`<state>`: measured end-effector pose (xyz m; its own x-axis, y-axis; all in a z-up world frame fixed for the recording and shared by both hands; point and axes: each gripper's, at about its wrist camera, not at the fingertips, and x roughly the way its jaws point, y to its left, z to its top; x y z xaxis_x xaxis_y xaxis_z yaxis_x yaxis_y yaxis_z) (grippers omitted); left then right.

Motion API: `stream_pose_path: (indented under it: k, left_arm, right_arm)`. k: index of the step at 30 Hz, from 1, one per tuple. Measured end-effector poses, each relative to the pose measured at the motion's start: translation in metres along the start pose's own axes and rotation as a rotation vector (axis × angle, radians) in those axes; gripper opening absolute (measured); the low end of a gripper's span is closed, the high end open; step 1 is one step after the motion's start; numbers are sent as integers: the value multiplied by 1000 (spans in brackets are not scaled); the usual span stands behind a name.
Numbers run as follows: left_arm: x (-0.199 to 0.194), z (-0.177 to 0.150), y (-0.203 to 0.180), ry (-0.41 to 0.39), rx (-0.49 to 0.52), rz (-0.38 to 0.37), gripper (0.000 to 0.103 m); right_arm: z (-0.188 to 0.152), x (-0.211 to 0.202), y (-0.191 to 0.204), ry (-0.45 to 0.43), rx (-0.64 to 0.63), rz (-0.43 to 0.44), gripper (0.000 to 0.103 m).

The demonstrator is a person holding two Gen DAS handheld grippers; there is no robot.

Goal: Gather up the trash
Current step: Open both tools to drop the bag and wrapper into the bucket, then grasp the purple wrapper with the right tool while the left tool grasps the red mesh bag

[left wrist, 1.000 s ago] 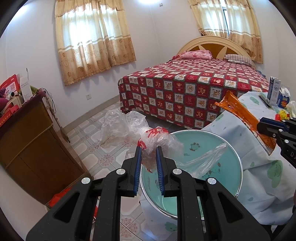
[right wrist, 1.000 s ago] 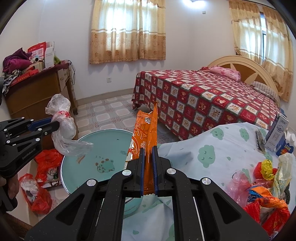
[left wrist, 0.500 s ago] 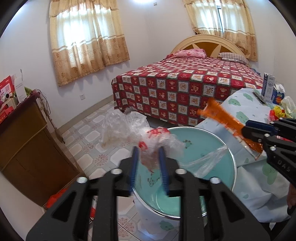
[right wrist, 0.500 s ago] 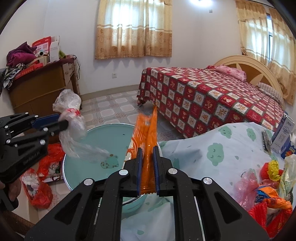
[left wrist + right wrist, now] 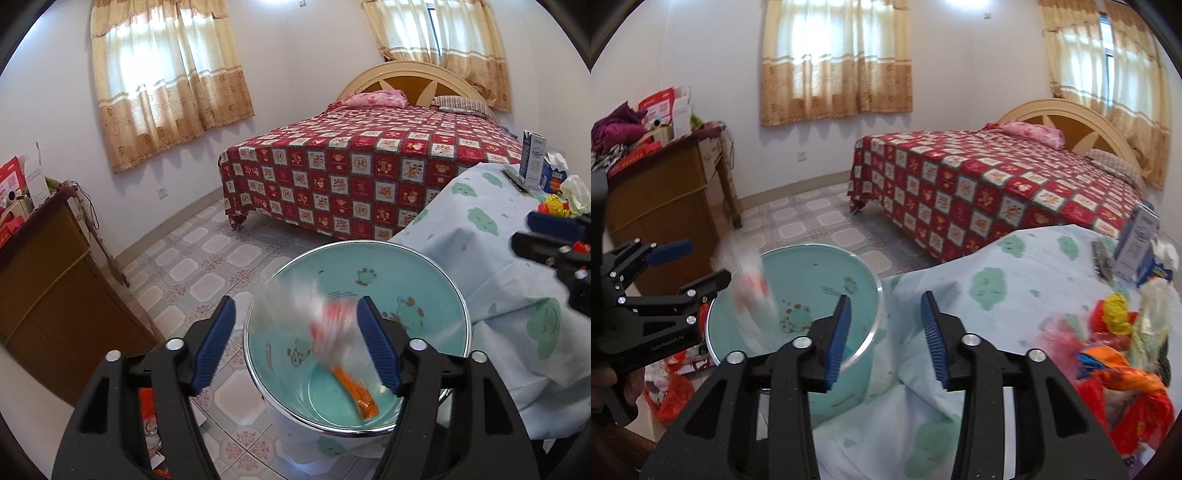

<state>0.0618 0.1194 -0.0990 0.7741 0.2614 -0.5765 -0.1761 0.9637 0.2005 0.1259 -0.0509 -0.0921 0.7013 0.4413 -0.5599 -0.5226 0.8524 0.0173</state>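
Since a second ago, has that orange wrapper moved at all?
Yes. The orange wrapper has dropped out of the opening right gripper and now lies at the bottom of the teal basin.

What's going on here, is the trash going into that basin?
Yes. A person holds a gripper in each hand over a teal basin beside a cloth-covered table. The left gripper is opening, and a blurred clear plastic bag is dropping from between its fingers. The right gripper is opening too, with nothing between its fingers; an orange wrapper already lies in the basin. More trash waits on the table.
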Motion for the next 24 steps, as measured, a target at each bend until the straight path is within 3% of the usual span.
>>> stream_pose_path:
  k: [5,7,15,24]
  left_arm:
    - [-2,1,0,3,-10,-15,84]
    - [-1,0,-1,-3,5,16,88]
    - [0,1,-1,18,-4,7,88]
    - [-5,-4,-38,33,45,-32,88]
  right_arm:
    - [-6,-13,-21,-18,37,-40,45]
    - [-9,-17,-28,-19,49,-47,45]
    - [-21,-50,-57,-40,61,-135,50]
    - [-83,-122,-139,16,239,-444,51]
